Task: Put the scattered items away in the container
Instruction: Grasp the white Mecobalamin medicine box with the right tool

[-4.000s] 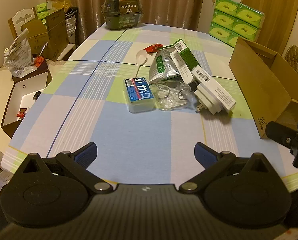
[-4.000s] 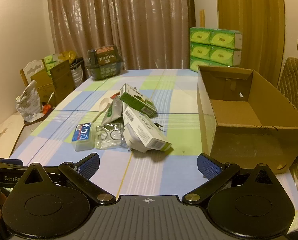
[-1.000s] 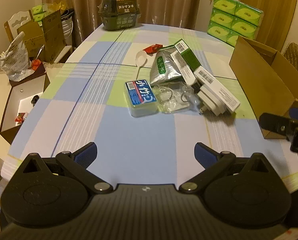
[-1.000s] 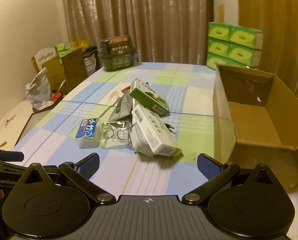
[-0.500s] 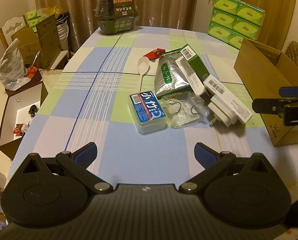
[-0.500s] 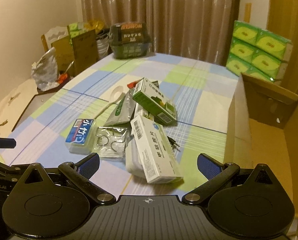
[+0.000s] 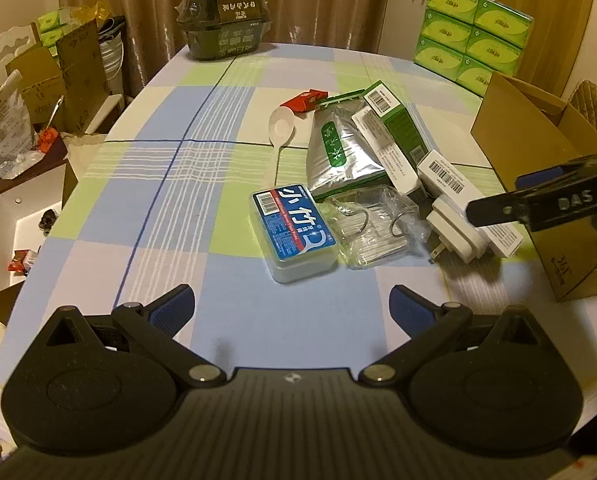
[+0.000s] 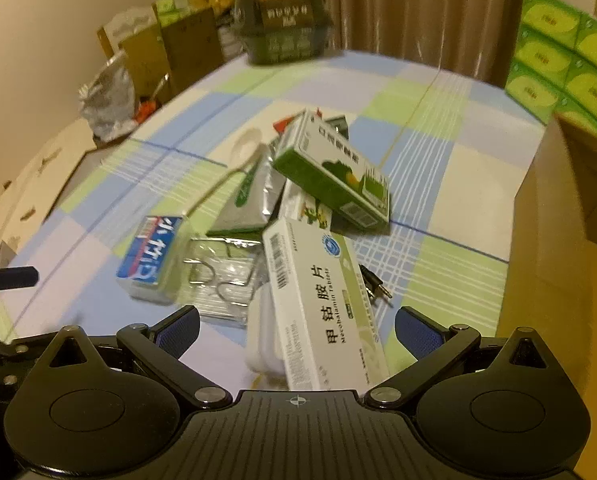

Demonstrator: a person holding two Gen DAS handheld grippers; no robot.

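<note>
Both claws gape wide and hold nothing. Right claw (image 8: 297, 326) sits low in its frame, directly over the near end of the white tablet box (image 8: 322, 304), which lies atop a white plug adapter (image 8: 260, 340). Left claw (image 7: 292, 306) hovers at the bottom of its view above bare checked tabletop (image 7: 178, 208), short of the blue-lidded case (image 7: 294, 232). A clear bag of rings (image 7: 374, 228), silver pouch (image 7: 338, 156) and green box (image 8: 334, 176) crowd mid-frame. At the right edge stands the cardboard box (image 7: 538, 152), open.
</note>
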